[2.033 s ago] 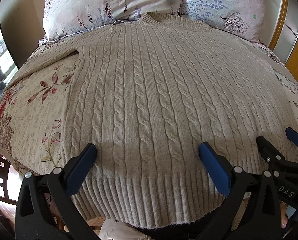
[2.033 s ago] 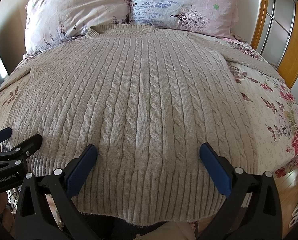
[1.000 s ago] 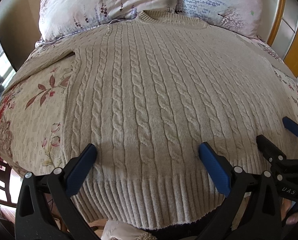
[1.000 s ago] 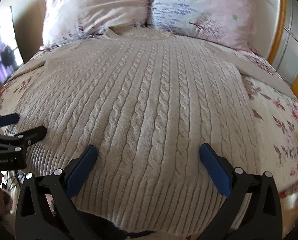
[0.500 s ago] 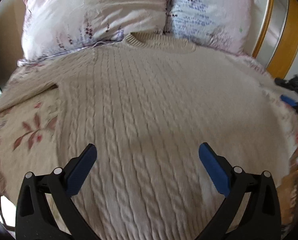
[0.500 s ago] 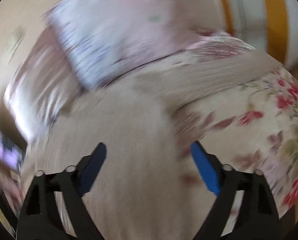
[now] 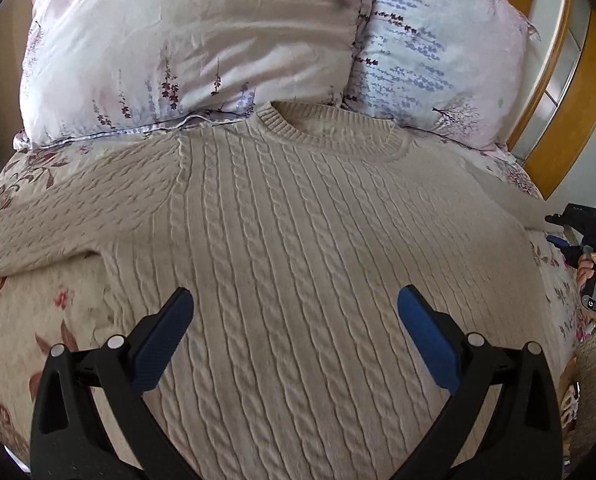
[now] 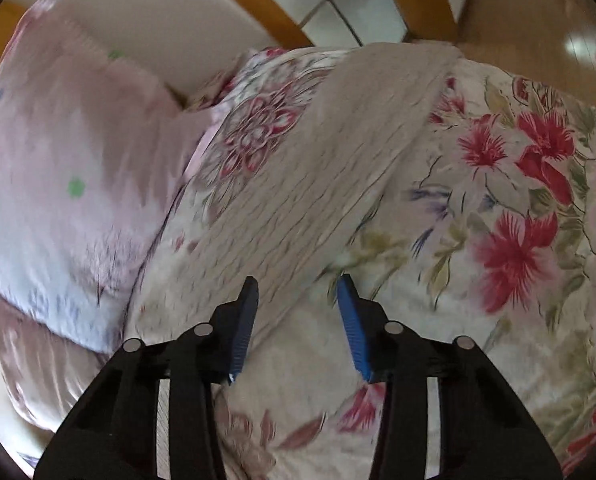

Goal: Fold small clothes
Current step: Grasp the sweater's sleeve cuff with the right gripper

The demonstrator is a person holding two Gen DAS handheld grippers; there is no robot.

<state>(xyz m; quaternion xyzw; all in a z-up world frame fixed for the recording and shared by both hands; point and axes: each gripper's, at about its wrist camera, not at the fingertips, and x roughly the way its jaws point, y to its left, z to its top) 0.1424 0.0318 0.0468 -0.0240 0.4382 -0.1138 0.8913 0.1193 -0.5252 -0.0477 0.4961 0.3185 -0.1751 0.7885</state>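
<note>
A beige cable-knit sweater [image 7: 298, 240] lies flat on the bed, collar toward the pillows. My left gripper [image 7: 294, 304] is wide open and empty above the sweater's body. My right gripper [image 8: 296, 284] is partly closed, its jaws still apart, over the base of the sweater's right sleeve [image 8: 338, 152], which runs out across the flowered bedspread. The right gripper also shows at the right edge of the left wrist view [image 7: 570, 232], beside that sleeve. The right wrist view is blurred.
Two flowered pillows [image 7: 194, 48] [image 7: 438, 64] lie at the head of the bed. The flowered bedspread [image 8: 518, 220] surrounds the sweater. A wooden frame with glass panels [image 7: 570, 80] stands to the right, and a wooden floor [image 8: 538, 20] lies beyond the bed.
Both grippers have moved up the sweater from the hem. The right gripper swung out to the right sleeve and its jaws have narrowed. The left stays wide open.
</note>
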